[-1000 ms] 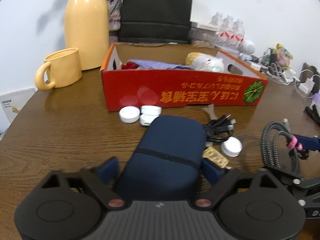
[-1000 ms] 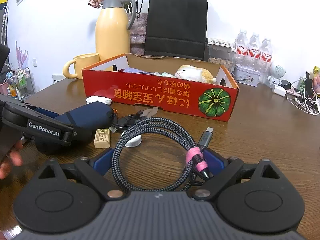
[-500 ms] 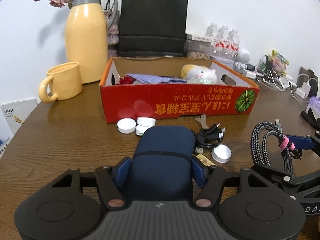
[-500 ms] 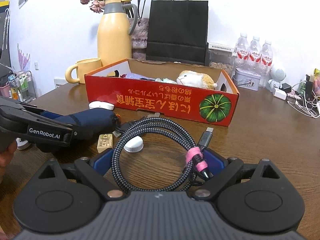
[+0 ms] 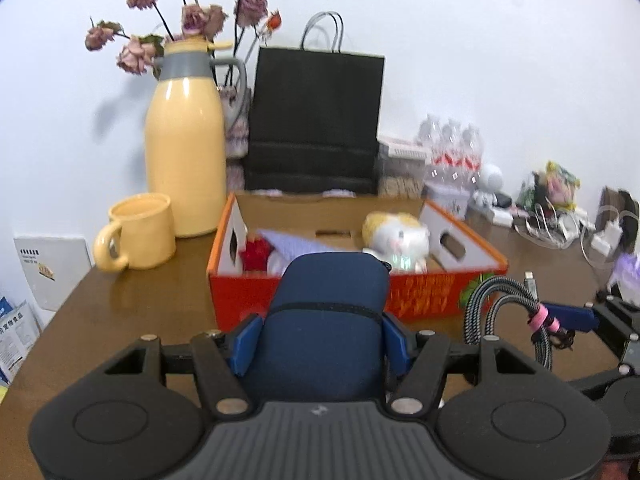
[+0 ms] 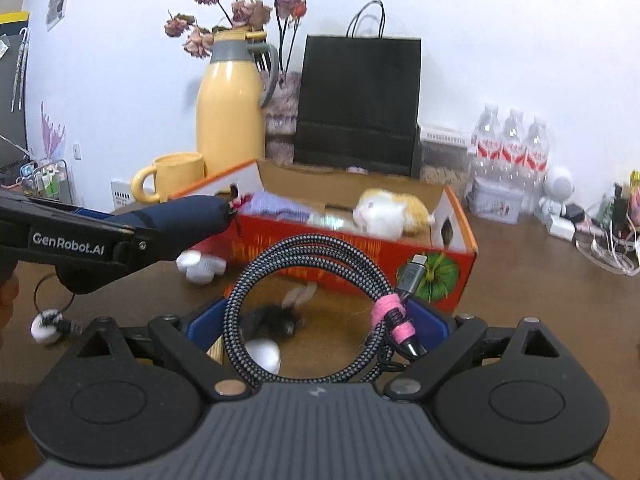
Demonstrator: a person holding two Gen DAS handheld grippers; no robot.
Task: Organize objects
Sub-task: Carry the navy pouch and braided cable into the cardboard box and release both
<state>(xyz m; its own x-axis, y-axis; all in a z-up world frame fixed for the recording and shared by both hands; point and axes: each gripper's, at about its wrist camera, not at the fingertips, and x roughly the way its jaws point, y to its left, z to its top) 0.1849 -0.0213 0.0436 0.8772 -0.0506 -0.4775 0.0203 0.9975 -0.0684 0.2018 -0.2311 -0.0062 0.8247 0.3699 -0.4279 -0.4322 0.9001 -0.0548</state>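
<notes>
Brown wooden table [image 5: 132,300], white wall behind. Frame bottom, left view: left gripper [image 5: 320,338] clamped on dark blue zippered fabric pouch [image 5: 326,320], raised off the table. Right view: right gripper [image 6: 316,320] pinching coiled black-and-white braided cable [image 6: 304,304] with pink tie, also lifted. Mid-frame beyond: red cardboard box [image 5: 424,292] holding yellow-white plush toy [image 5: 396,236]. Upper left: yellow thermos jug [image 5: 184,160], yellow mug [image 5: 138,232].

We see a matt cloth pouch [image 5: 326,320], a braided cable [image 6: 304,304] (woven sheath), a glossy wooden worktop [image 5: 132,312], and a cardboard box [image 5: 332,216].
</notes>
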